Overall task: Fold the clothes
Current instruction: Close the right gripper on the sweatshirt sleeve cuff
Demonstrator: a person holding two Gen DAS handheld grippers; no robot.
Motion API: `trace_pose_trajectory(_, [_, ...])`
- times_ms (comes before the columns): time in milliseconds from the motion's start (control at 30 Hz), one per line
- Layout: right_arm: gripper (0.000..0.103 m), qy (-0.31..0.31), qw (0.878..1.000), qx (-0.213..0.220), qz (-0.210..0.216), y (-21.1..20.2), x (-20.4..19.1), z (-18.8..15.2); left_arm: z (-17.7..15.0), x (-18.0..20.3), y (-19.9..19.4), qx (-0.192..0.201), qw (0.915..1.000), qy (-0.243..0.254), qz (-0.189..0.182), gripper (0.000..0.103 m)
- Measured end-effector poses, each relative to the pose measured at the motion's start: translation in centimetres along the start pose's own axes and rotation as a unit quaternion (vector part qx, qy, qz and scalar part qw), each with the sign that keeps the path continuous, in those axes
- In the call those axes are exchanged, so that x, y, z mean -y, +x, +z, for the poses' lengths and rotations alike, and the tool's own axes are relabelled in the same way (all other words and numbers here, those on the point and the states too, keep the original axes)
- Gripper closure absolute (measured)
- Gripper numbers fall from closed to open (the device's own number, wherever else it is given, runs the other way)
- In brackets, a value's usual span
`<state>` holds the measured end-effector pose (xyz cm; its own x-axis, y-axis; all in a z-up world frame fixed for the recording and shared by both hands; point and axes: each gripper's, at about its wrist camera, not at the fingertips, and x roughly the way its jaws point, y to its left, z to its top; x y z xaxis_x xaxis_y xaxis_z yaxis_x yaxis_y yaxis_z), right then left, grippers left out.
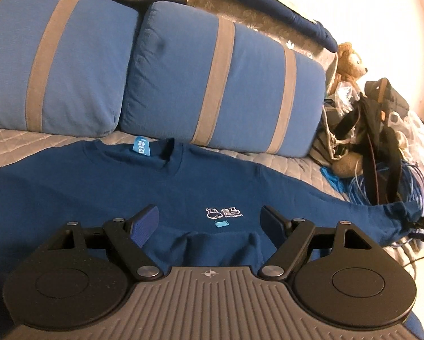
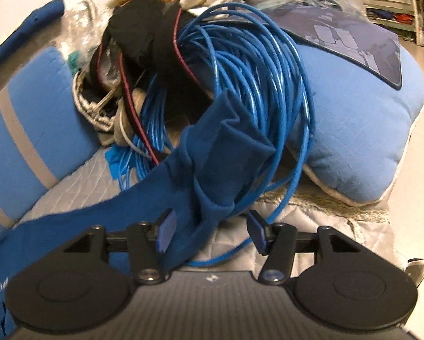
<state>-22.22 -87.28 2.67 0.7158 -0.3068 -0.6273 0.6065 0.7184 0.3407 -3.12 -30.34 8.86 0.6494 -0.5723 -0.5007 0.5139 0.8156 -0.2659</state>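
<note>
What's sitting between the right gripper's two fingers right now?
In the right wrist view, the bunched sleeve of the blue sweatshirt runs between the right gripper fingers, over the blue cable coil. The pads are not yet pressing on it.

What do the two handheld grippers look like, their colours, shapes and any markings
The left gripper and the right gripper look alike: a grey ribbed body with a small crosshair mark, two round black discs at the sides, black linkage arms with silver pivot screws, and blue textured finger pads.
</note>
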Motion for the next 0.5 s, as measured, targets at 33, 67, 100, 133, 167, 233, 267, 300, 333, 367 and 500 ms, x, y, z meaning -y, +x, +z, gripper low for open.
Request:
trace_pose_trajectory(33, [0.050,0.007,1.000,0.003,-0.002,0.3,0.0,0.0,0.0,0.0,0.0,0.000,1.0000,-0.001,0.001,0.024])
trace_pose_trajectory(67, [0.054,0.014,1.000,0.002,-0.001,0.5,0.0,0.0,0.0,0.0,0.0,0.000,1.0000,-0.001,0.003,0.024])
trace_pose_trajectory(100, [0.056,0.021,1.000,0.001,0.000,0.8,0.1,-0.1,0.0,-0.1,-0.1,0.000,1.0000,-0.002,0.004,0.024])
trace_pose_trajectory(133, [0.063,0.028,1.000,0.000,0.001,1.1,0.1,-0.1,0.0,-0.1,-0.1,0.000,1.0000,-0.003,0.004,0.024])
trace_pose_trajectory(167, [0.072,0.034,0.999,-0.001,0.001,1.2,0.1,-0.2,0.0,-0.1,-0.1,0.000,1.0000,-0.004,0.004,0.024])
trace_pose_trajectory(233, [0.083,0.037,0.999,0.002,-0.001,1.0,0.0,-0.3,0.0,-0.2,-0.1,0.001,1.0000,-0.006,0.004,0.024])
trace_pose_trajectory(267, [0.085,0.039,0.999,0.003,-0.002,0.9,-0.1,-0.3,0.0,-0.2,-0.1,0.001,1.0000,-0.007,0.004,0.024])
trace_pose_trajectory(300, [0.086,0.041,0.999,0.004,-0.002,0.8,-0.1,-0.4,0.0,-0.2,-0.1,0.001,1.0000,-0.008,0.004,0.024])
trace_pose_trajectory(333, [0.087,0.040,0.999,0.006,-0.003,0.6,-0.3,-0.4,0.1,-0.3,-0.1,0.001,1.0000,-0.009,0.005,0.024])
trace_pose_trajectory(367, [0.088,0.032,0.999,0.011,0.000,0.2,-0.6,-0.3,0.1,-0.3,0.0,0.001,0.9999,-0.010,0.006,0.024])
trace_pose_trajectory(500, [0.089,-0.009,1.000,0.025,0.014,-1.2,-2.7,0.1,0.1,-0.5,-0.1,0.001,0.9999,-0.014,0.009,0.024])
